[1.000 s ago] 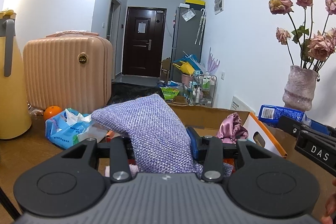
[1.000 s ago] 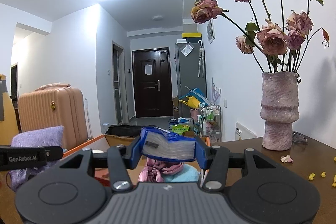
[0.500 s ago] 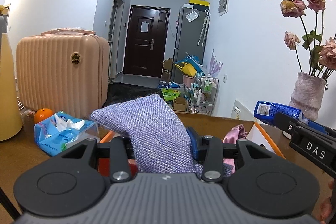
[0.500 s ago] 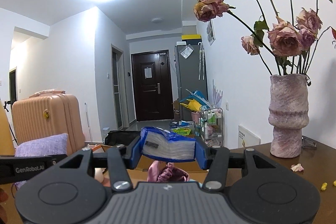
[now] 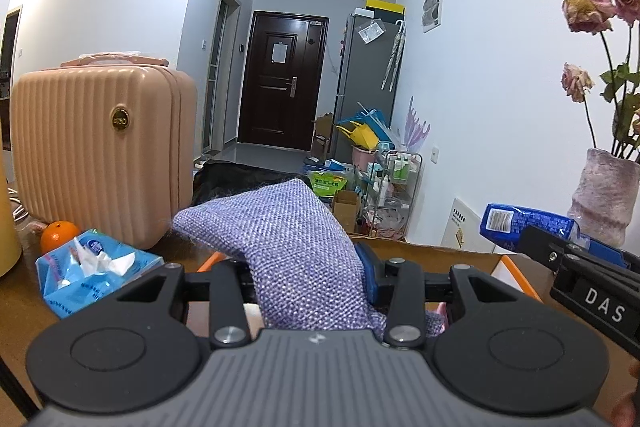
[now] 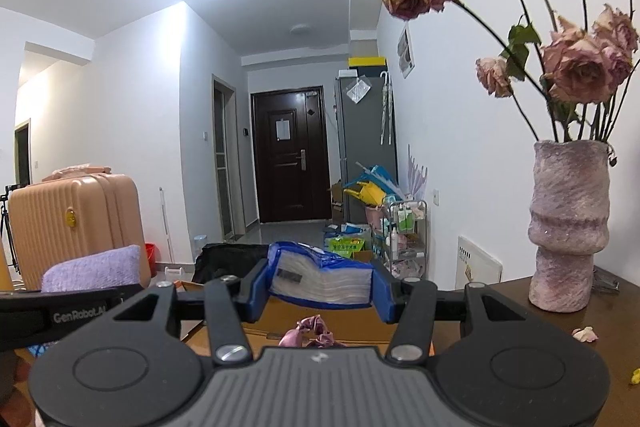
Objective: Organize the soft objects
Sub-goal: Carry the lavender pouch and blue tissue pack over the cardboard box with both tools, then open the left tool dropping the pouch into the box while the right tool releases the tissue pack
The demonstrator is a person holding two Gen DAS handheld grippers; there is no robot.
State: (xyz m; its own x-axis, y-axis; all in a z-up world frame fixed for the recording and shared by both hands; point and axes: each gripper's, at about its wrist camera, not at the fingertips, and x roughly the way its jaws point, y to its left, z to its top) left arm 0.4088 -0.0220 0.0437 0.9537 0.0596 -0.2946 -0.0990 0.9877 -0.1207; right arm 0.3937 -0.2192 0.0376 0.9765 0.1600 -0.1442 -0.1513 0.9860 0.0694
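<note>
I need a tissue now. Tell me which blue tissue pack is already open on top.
The tissue pack on the table, beside the orange: white tissue sticks out of it. The other pack is clamped in the right claw.

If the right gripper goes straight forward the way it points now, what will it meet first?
Probably nothing close. The right gripper, shut on the tissue pack, points over the cardboard box toward the open hallway. The vase stands off to its right. Depth is unclear.

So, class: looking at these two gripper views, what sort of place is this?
Most likely a lived-in flat. A dark front door ends the hallway, a fridge stands beside it, and a pink suitcase and a vase of dried roses sit on a wooden table.
</note>
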